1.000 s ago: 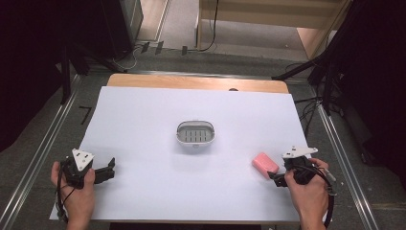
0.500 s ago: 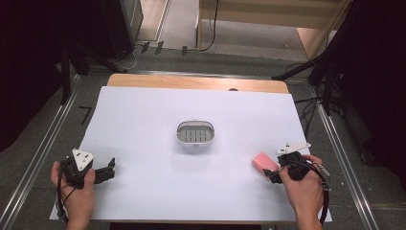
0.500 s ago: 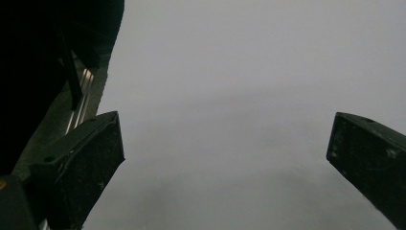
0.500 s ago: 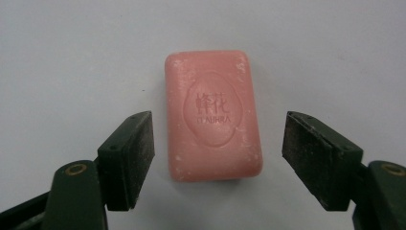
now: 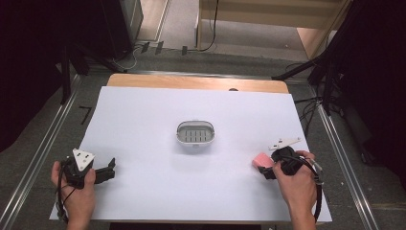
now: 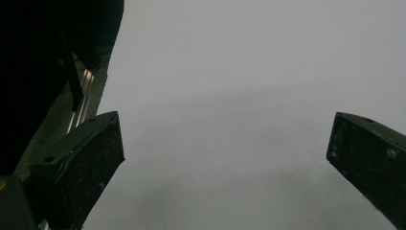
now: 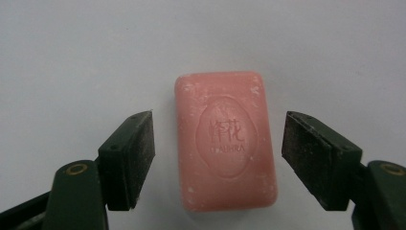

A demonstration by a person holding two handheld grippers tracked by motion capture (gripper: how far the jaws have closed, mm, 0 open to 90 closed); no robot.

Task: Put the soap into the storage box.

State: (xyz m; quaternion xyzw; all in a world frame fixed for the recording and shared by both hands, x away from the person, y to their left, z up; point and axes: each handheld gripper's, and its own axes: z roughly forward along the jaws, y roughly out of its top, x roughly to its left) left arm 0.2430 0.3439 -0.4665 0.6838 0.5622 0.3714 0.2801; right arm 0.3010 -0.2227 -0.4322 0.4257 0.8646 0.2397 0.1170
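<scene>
High view: a white table (image 5: pixel 143 124) carries a grey dish (image 5: pixel 195 134) at its centre. At 4 o'clock from the dish, near the right edge, lies a pink soap (image 5: pixel 262 160), with the right gripper (image 5: pixel 269 168) just at it. The left gripper (image 5: pixel 107 170) sits at 8 o'clock, well apart.

Left gripper view: the left gripper (image 6: pixel 225 158) has its jaws spread wide over bare table.

Right gripper view: the right gripper (image 7: pixel 218 158) has its jaws parted, one on either side of the soap (image 7: pixel 225 139), not touching it.
</scene>
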